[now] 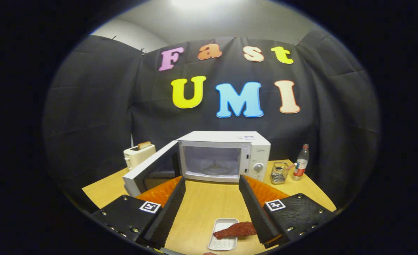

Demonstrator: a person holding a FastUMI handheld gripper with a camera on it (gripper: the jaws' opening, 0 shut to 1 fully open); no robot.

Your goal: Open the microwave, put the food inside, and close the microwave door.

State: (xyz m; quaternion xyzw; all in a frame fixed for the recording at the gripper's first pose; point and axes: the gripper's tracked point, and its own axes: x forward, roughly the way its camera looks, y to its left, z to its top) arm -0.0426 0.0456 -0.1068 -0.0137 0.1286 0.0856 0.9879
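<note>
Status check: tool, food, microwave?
Tool open, holding nothing. Microwave door open. Food on tray between fingers, not yet grasped. Path ahead clear.

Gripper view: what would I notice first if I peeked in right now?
You'd spot the white box-shaped microwave on the wooden table beyond the fingers, its door swung wide open and its cavity bare. Next, between the open gripper fingers, near their base, lies a small white plastic tray with a reddish-brown piece of meat on it. A white toaster with bread sits beside the door.
</note>
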